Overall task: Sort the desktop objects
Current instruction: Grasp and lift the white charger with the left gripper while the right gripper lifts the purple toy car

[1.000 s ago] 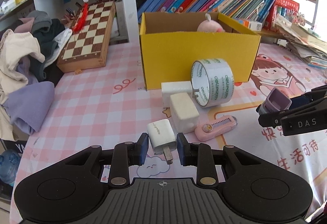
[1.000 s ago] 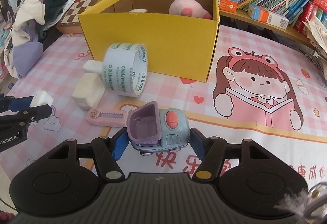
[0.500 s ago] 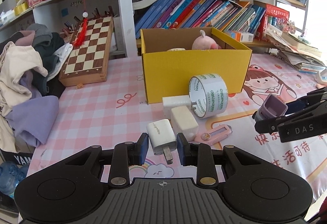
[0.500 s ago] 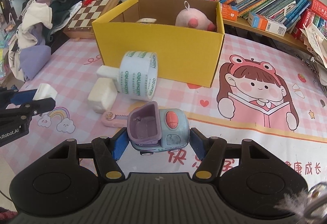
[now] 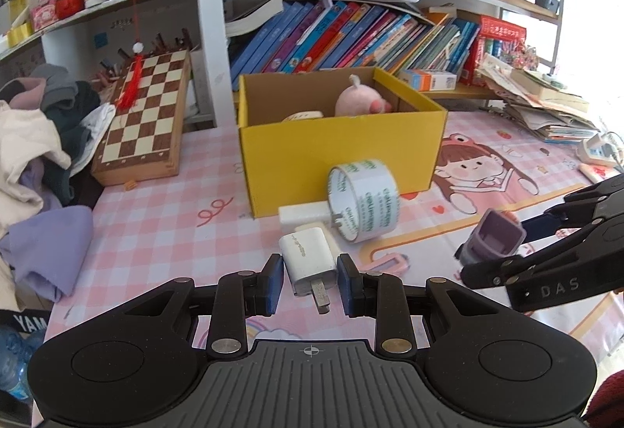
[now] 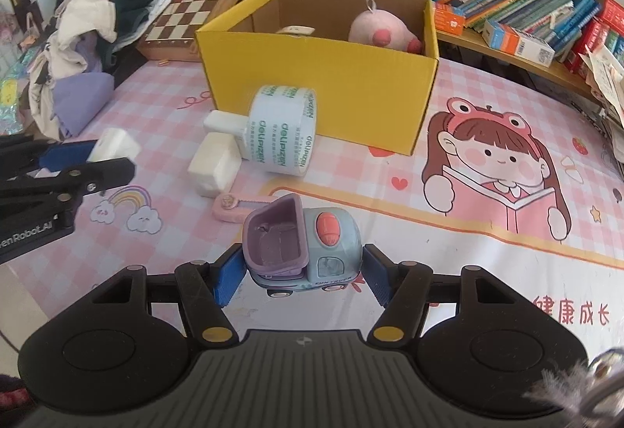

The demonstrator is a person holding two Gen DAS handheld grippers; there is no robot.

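My left gripper (image 5: 311,277) is shut on a white plug charger (image 5: 309,261), held above the pink checked mat with its metal prongs pointing back at me. My right gripper (image 6: 300,270) is shut on a purple and blue toy truck (image 6: 300,244), also lifted off the mat; the same truck (image 5: 493,242) shows at the right of the left wrist view. Ahead stands an open yellow box (image 5: 339,151) holding a pink plush (image 5: 357,101). A roll of clear tape (image 6: 282,129), two white blocks (image 6: 214,162) and a pink utility knife (image 6: 234,211) lie in front of the box.
A folded chessboard (image 5: 144,119) leans at the left behind the mat, beside a heap of clothes (image 5: 35,151). Rows of books (image 5: 351,38) fill the shelf behind the box, and stacked papers (image 5: 546,108) lie at the right.
Both grippers have risen with the charger and the truck still in them. The box, tape and blocks now sit lower and farther off in both views.
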